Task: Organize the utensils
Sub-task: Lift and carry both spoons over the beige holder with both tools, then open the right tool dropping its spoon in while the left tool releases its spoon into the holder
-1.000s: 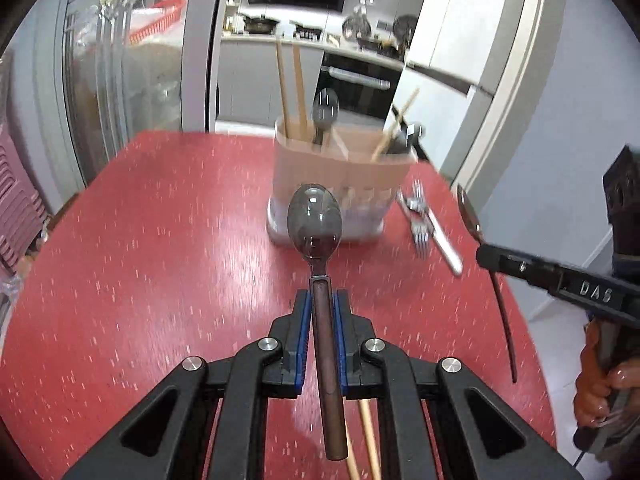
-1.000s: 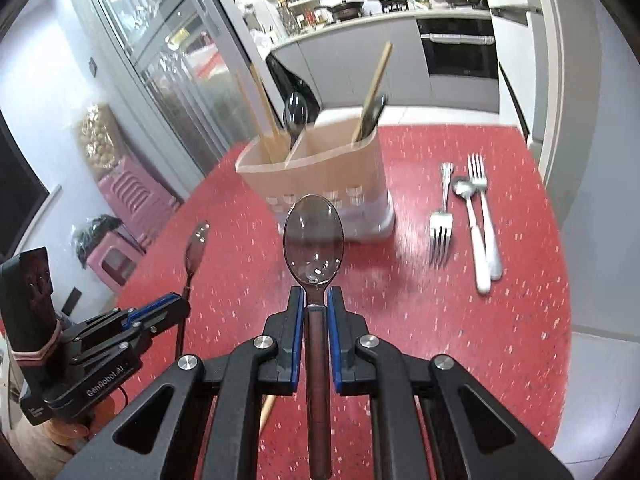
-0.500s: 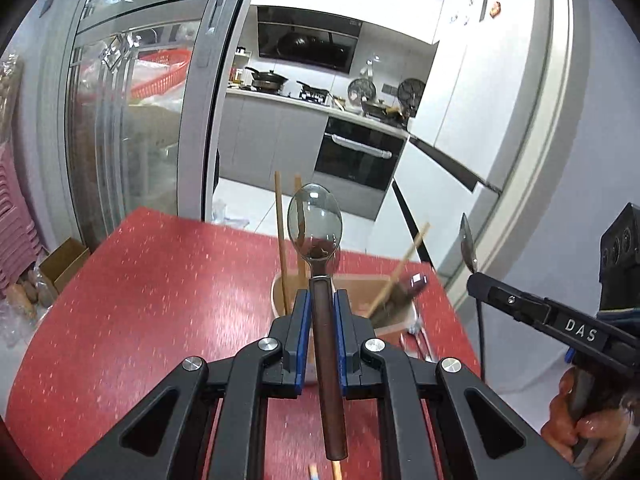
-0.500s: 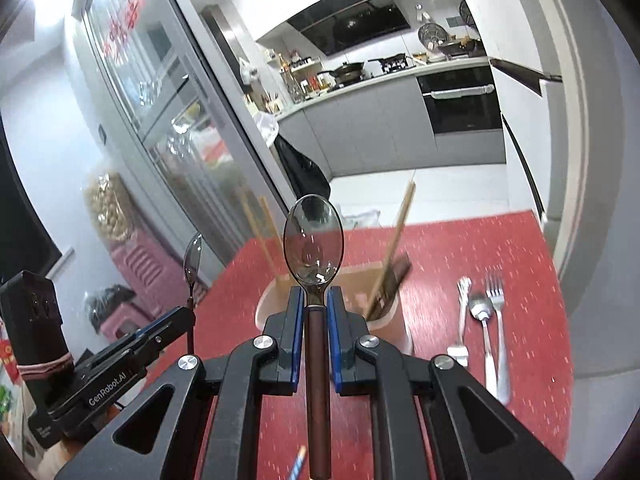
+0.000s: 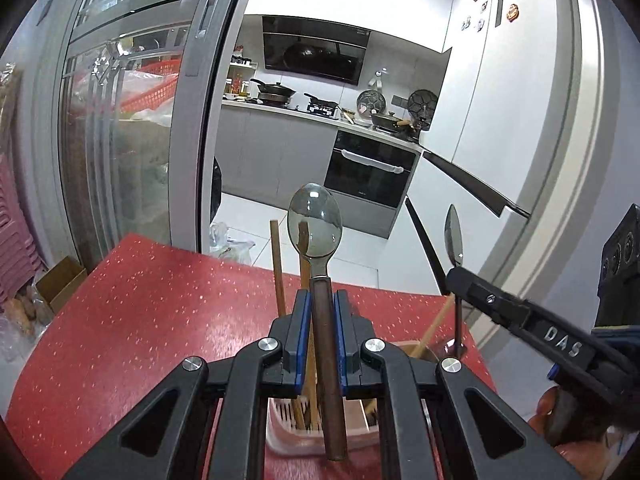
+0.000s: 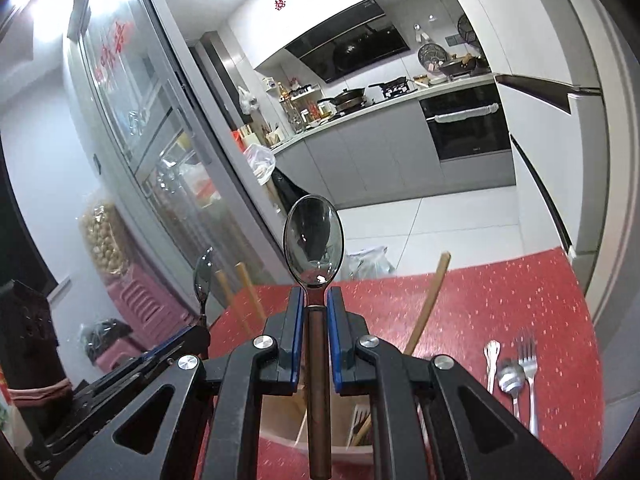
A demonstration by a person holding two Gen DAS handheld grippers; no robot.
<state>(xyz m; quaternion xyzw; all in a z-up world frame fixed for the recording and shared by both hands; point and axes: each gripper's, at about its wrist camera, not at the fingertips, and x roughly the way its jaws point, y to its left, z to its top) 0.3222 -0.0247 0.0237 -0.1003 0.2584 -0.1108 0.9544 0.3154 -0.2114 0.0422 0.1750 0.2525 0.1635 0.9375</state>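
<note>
Left gripper (image 5: 323, 312): fingers clamped on a brown-handled spoon (image 5: 315, 224), bowl up, above the caddy (image 5: 288, 436) on the red bench (image 5: 132, 304). Right gripper (image 6: 314, 312): fingers clamped on a second spoon (image 6: 314, 240), likewise above the caddy. Chopsticks (image 5: 278, 268) upright in the caddy. Forks (image 6: 528, 364) flat on the bench, right of it.

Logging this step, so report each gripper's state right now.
Left gripper: shut on a brown-handled spoon.
Right gripper: shut on another brown-handled spoon.
</note>
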